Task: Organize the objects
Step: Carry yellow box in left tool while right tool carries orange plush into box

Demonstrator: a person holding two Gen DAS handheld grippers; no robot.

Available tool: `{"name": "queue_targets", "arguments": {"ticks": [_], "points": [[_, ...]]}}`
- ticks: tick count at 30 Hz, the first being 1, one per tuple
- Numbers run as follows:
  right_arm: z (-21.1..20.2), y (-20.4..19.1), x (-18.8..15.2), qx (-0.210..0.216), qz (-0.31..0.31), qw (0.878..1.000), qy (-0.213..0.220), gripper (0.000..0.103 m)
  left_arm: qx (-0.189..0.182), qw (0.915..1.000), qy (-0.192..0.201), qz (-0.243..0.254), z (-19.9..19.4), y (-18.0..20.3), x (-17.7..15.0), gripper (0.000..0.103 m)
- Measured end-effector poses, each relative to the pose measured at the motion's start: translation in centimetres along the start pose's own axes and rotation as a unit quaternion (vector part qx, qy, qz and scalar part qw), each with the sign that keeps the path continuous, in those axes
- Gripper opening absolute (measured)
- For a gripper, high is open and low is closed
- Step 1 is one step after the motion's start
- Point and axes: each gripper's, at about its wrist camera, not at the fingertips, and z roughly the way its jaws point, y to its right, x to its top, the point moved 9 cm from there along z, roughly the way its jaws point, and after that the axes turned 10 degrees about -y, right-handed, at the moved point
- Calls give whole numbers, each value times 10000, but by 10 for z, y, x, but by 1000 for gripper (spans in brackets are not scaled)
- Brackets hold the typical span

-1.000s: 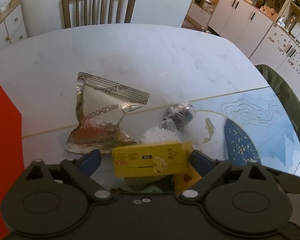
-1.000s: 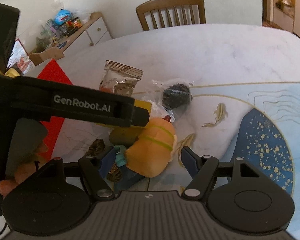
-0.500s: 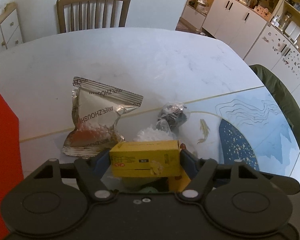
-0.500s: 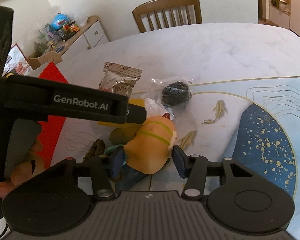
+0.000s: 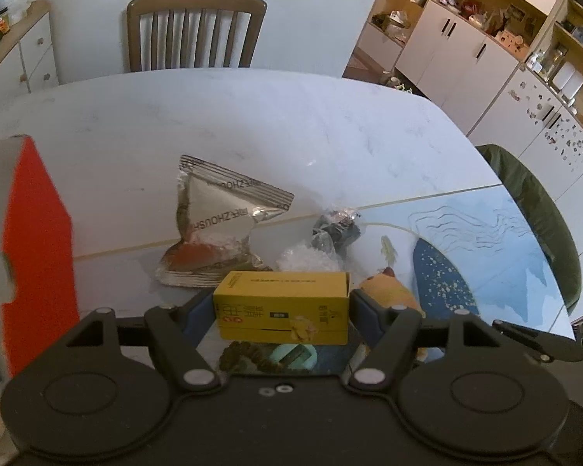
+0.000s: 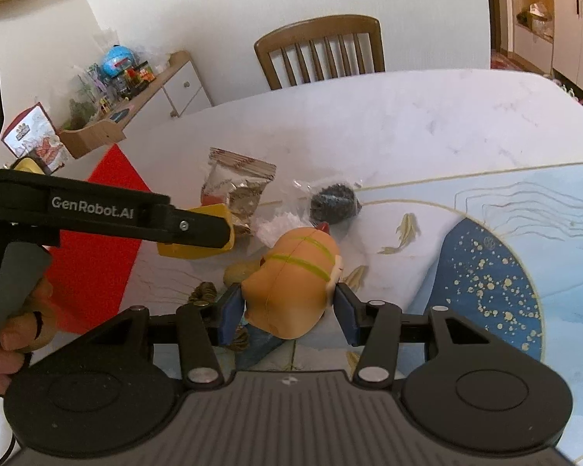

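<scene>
- Left gripper (image 5: 281,305) jaws are clamped on a yellow box (image 5: 283,306), lifted above the table (image 5: 252,116).
- Right gripper (image 6: 287,310) jaws squeeze an orange plush toy (image 6: 291,275) between them.

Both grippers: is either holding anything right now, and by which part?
The left gripper clamps the yellow box by its two short ends. The right gripper has its fingers against the sides of the orange plush toy, gripping its body.

Can't read the small print on the yellow box (image 5: 281,303). Under that box, only bits of a mint-green thing (image 5: 295,356) and a brown braided thing (image 5: 248,353) showing, rest hidden.
</scene>
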Motion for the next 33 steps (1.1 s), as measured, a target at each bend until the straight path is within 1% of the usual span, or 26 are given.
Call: {"name": "queue_targets", "arguments": {"ticks": [9, 12, 16, 24, 33], "points": [[-31, -33, 7, -22, -412, 9990, 176, 50, -114, 9999, 91, -37, -41, -10, -8, 73], [-40, -46, 10, 38, -529, 9983, 232, 50, -144, 9998, 150, -56, -54, -15, -12, 73], [-50, -68, 13, 136, -707, 9970, 292, 50, -89, 9996, 262, -74, -72, -27, -17, 73], [-62, -111, 22, 340, -1043, 9931, 412, 50, 107, 9980, 516, -356, -109, -67, -28, 73], [-58, -162, 31, 477, -1461, 9872, 424, 50, 339, 9935, 742, -792, -145, -126, -40, 73]]}}
